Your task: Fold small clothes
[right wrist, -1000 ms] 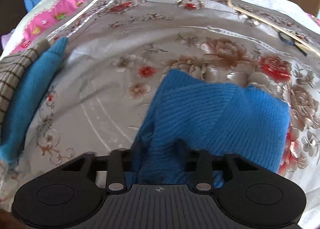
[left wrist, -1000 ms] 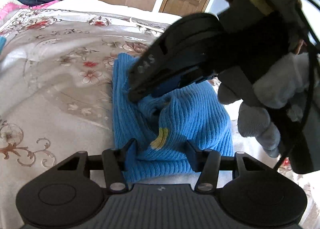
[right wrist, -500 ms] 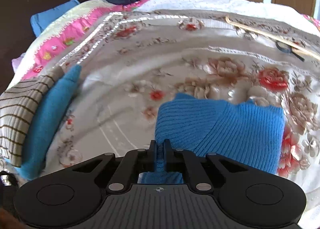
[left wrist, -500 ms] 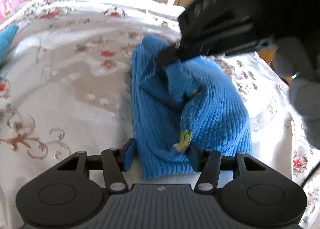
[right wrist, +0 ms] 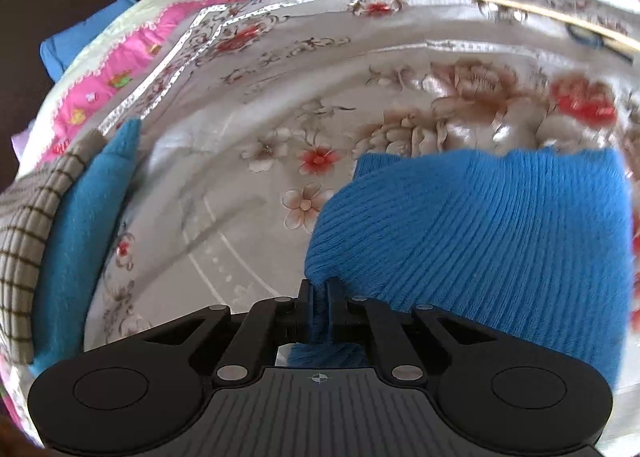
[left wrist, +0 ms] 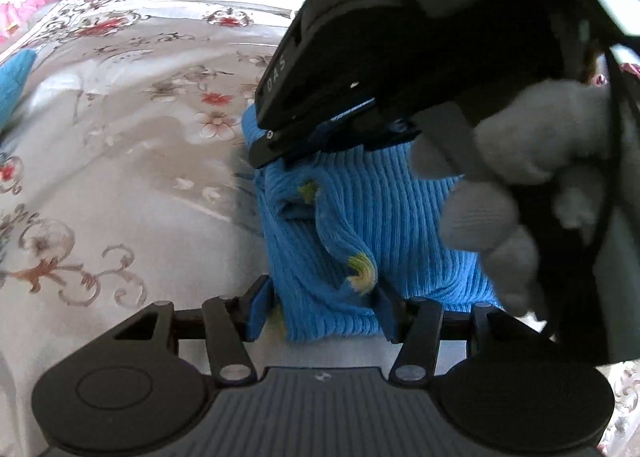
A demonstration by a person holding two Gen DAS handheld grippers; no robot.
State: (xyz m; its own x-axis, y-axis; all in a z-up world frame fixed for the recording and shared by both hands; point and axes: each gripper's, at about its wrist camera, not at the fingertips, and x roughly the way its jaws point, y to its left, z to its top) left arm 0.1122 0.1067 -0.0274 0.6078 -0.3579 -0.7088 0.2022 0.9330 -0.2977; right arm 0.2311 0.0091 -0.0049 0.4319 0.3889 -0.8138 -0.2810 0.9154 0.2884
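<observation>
Fold approx. halfway, judging by the doubled layers; edges not squared yet. Blue knit garment [left wrist: 360,225] lies on the floral bed cover [left wrist: 120,161]. Left gripper [left wrist: 320,309]: jaws wide apart, straddling the near hem, nothing pinched. Right gripper [right wrist: 319,299]: jaws nearly closed, clamping a blue fold w/ cloth draping rightward.

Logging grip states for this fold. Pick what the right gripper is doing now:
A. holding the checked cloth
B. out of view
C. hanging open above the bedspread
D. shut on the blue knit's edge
D: the right gripper has its jaws pinched together on a fold of the blue knit garment.
</observation>
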